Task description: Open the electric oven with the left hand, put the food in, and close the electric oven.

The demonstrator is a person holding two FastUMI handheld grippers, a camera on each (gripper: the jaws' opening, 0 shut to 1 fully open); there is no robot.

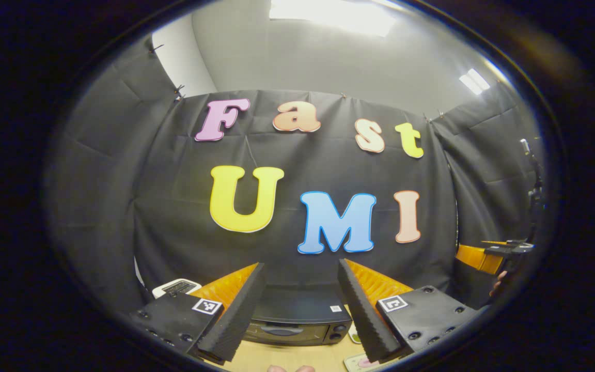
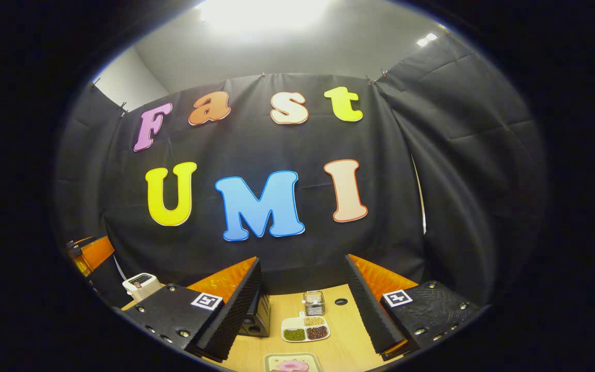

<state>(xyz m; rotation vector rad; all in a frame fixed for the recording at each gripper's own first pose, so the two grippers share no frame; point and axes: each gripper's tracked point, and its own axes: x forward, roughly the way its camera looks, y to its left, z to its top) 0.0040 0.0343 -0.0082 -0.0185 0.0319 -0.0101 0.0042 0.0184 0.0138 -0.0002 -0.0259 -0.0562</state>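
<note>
A black electric oven (image 1: 297, 323) stands on the wooden table with its door closed, low between the fingers of my left gripper (image 1: 301, 268), which is open, empty and held well above it. In the right gripper view the oven's side (image 2: 256, 315) shows behind the left finger. My right gripper (image 2: 302, 261) is also open with nothing in it. Below it a pink doughnut (image 2: 292, 366) lies on a pale tray (image 2: 271, 359) at the table's near edge. The right gripper (image 1: 494, 256) appears far right in the left gripper view, and the left gripper (image 2: 88, 253) far left in the right gripper view.
A white toaster (image 1: 176, 287) (image 2: 142, 284) stands left of the oven. To the oven's right are a divided dish of beans (image 2: 305, 328), a small glass jar (image 2: 314, 302) and a round hole in the tabletop (image 2: 341, 301). Black cloth walls close the booth.
</note>
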